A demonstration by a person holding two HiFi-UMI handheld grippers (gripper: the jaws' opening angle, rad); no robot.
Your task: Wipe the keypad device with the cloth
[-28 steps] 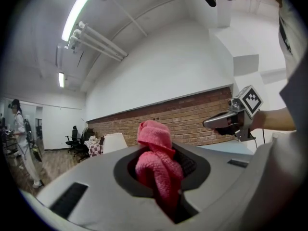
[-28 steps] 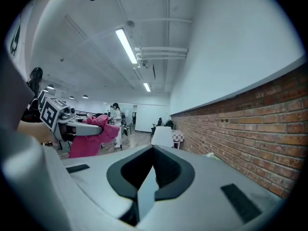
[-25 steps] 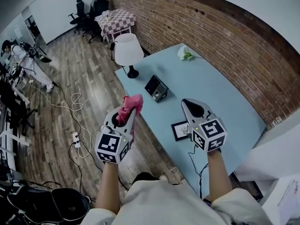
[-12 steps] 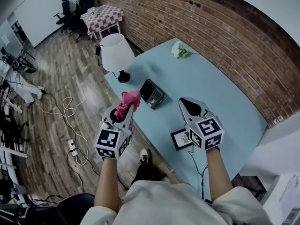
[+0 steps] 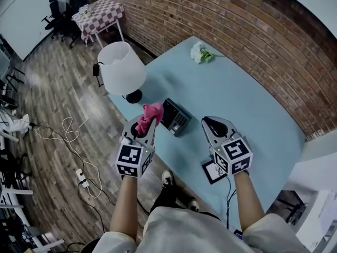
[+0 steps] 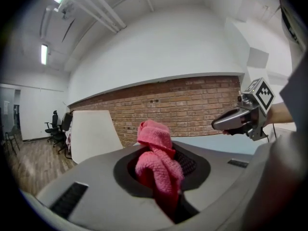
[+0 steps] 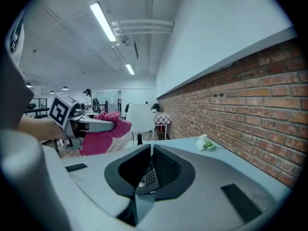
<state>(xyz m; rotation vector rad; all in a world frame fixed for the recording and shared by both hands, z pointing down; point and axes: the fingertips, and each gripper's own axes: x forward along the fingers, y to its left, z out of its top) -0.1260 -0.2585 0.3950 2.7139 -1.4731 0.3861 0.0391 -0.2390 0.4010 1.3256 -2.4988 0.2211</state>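
- Counting the tongs gives two, one in each of the person's hands, both held over the table's (image 5: 247, 101) near edge.
- The left gripper (image 5: 149, 124) has its jaws closed on the one pink cloth (image 5: 149, 114). The cloth bunches up between them and spills past the tips.
- The right gripper (image 5: 212, 122) has its jaws drawn together with nothing caught in them. Its own view shows only a thin slit between them.
- One keypad device (image 5: 176, 117) lies on the light blue table close to that near edge, between the two grippers. The cloth sits at its left side, but no view shows whether they touch.
- One lamp (image 5: 121, 68) with a white shade stands at the table's left corner, near the keypad device.
- One small white flower (image 5: 198, 51) lies by the far edge, next to the brick wall (image 5: 226, 25), well apart from the rest.
- One small framed picture (image 5: 212, 172) lies at the near edge, partly under the right gripper.
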